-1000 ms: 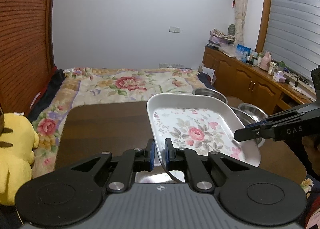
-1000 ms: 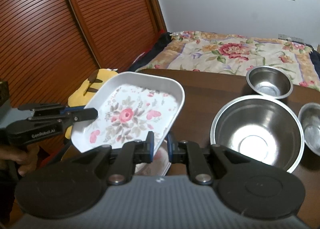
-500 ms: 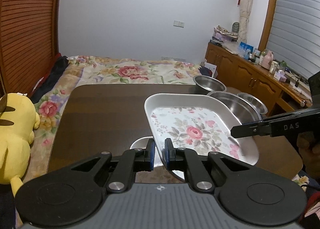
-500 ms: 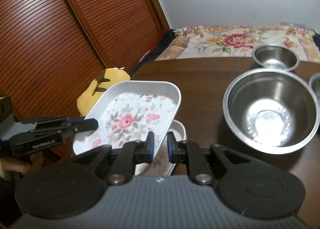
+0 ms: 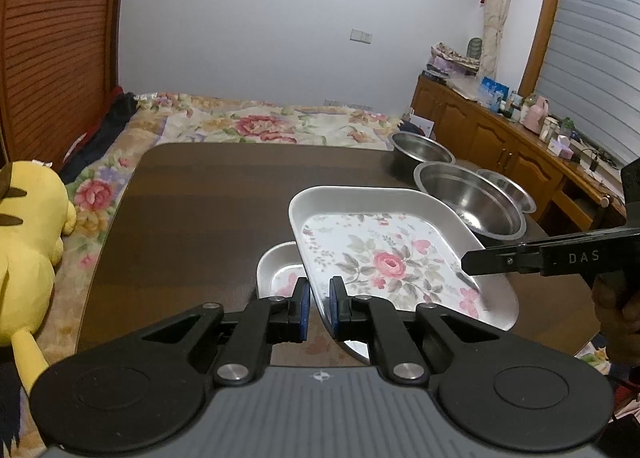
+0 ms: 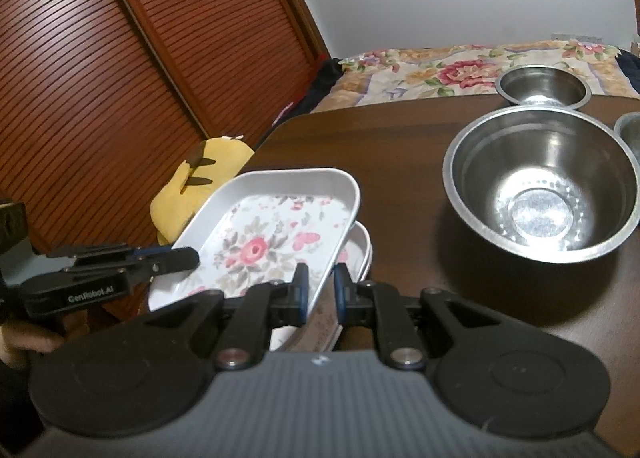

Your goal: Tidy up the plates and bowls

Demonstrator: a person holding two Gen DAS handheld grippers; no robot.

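Note:
A white rectangular plate with a rose pattern hangs tilted just above a second floral plate that lies on the dark wooden table. My left gripper is shut on the upper plate's near-left edge. My right gripper is shut on its opposite edge and shows in the left wrist view as a black arm. A large steel bowl stands to the right, with a small steel bowl behind it and a third bowl beside it.
A yellow plush toy lies off the table's left side. A bed with a floral cover is beyond the table's far edge. Louvred wooden doors stand at the left, a wooden cabinet at the right.
Both grippers have come down with the rose plate between them. It now hangs just over the second floral plate, which has come into view beneath it.

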